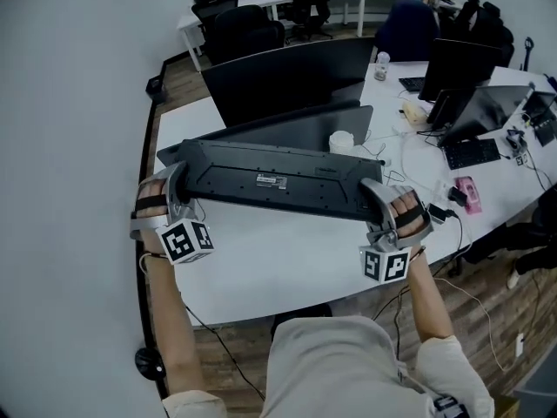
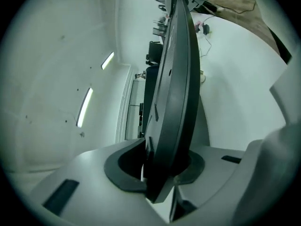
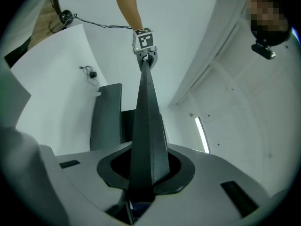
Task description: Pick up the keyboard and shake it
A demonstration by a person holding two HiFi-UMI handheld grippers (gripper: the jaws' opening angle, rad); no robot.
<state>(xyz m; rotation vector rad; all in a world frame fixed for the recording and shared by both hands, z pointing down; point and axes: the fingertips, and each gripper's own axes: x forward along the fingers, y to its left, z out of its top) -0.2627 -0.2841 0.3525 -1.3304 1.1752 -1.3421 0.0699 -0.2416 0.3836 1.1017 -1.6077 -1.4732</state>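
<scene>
Keyboard (image 1: pixel 274 181): long flat slab, matte black plastic, thin in profile. Underside with small white label (image 1: pixel 271 180) was turned toward head camera. Long axis ran 9 to 3 o'clock, 3 o'clock end slightly lower. It was held in air above smooth white tabletop (image 1: pixel 287 264), at 12 o'clock from person's torso.

Left gripper (image 1: pixel 184 186): pale grey moulded fingers (image 2: pixel 70 178) with dark pads, narrowly parted, pinched keyboard's 9 o'clock end.

Right gripper (image 1: pixel 371 200): fingers (image 3: pixel 225 173) likewise clamped 3 o'clock end, keyboard edge-on between pads.
</scene>
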